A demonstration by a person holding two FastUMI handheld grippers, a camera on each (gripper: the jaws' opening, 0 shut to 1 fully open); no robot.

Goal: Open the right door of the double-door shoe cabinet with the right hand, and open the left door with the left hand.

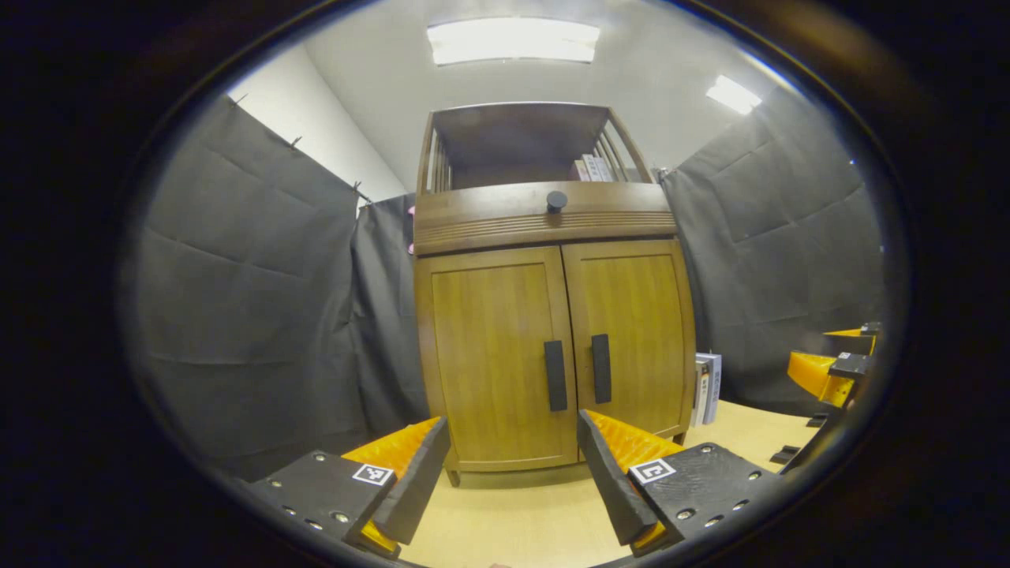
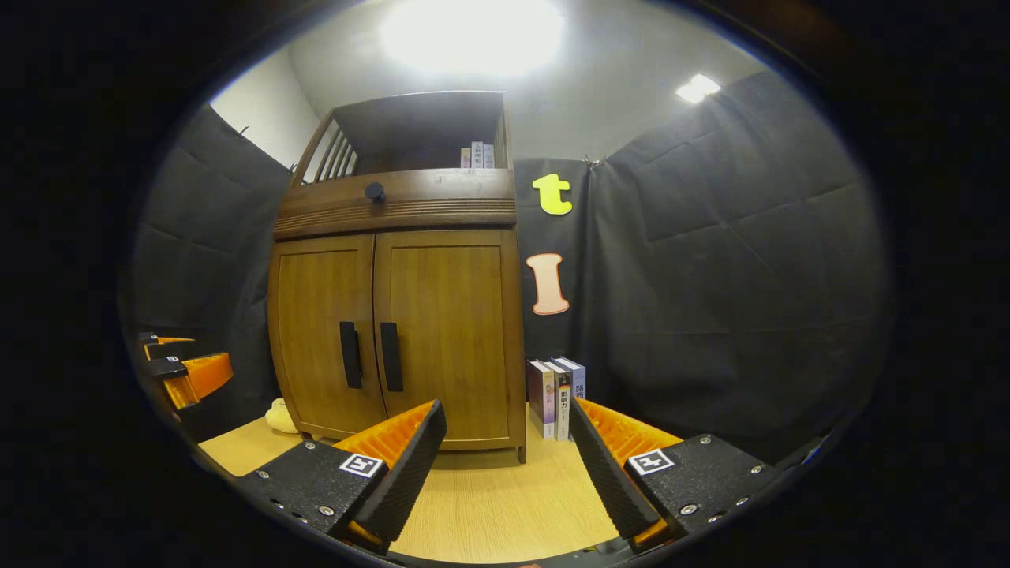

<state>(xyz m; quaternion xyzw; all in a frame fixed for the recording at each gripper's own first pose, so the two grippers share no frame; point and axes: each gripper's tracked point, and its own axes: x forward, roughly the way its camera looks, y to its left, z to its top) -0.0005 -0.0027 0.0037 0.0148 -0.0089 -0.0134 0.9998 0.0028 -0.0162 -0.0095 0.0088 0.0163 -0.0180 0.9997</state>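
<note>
A wooden double-door shoe cabinet [image 1: 544, 315] stands ahead on the light floor, both doors closed. Its left door [image 1: 493, 355] and right door [image 1: 631, 331] each carry a dark vertical handle near the middle seam: left handle [image 1: 555, 375], right handle [image 1: 601, 368]. My left gripper [image 1: 513, 473] is open, some way short of the doors with nothing between its fingers. In the right gripper view the cabinet [image 2: 398, 315] sits left of centre, with its right handle [image 2: 390, 356] and left handle [image 2: 350, 354]. My right gripper [image 2: 505, 465] is open and holds nothing. The right gripper [image 1: 836, 371] also shows at the left gripper view's right edge.
Several books [image 2: 556, 394] stand upright on the floor beside the cabinet's right side, also seen as books [image 1: 708, 386]. A small pale yellow object [image 2: 278, 416] lies by the cabinet's left foot. A knobbed drawer [image 1: 556, 201] and an open shelf top the doors. Black cloth walls surround the booth.
</note>
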